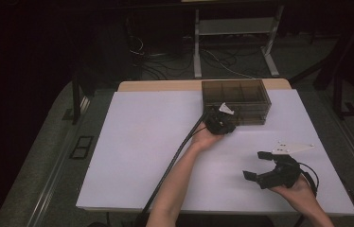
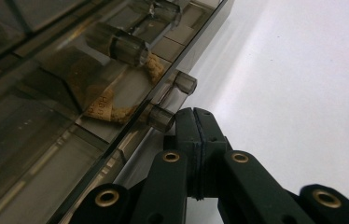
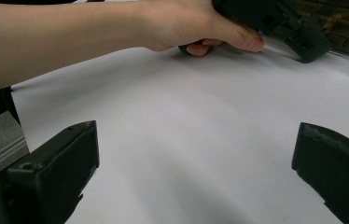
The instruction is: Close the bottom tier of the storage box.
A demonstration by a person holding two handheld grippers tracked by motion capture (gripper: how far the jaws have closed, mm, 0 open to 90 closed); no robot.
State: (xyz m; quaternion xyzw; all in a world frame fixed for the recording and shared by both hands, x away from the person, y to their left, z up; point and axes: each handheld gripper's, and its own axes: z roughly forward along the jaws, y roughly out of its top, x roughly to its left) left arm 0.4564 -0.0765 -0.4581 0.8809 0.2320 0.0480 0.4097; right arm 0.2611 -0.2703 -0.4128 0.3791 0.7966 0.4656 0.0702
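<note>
- Presently catalogued: smoked-plastic drawer box [image 1: 235,100], translucent brown, standing at the far edge of the white tabletop [image 1: 146,156], right of centre.
- Build: rigid moulded acrylic by the look of it, with open tray compartments on top and shallow drawers stacked below. Probably light, hard and slick; likely to slide on the tabletop if pulled without bracing.
- Contents: a coil of tan cord [image 2: 116,100] with a paper label shows through one drawer's wall; soft and light, no hazard.
- Grip points: small clear cylindrical drawer knobs [image 2: 161,117] on the front face. Short, smooth and round, so a pinch should sit square and close to the drawer face, or it may slip off.
- Left hand-held gripper [image 2: 196,122]: jaws pressed together on nothing, tips just beside the lowest knob, at the box's front.
- Right hand-held gripper [image 1: 256,166]: jaws spread wide and empty, held over the near right of the tabletop, well apart from the box. It is free to steady the casing.
</note>
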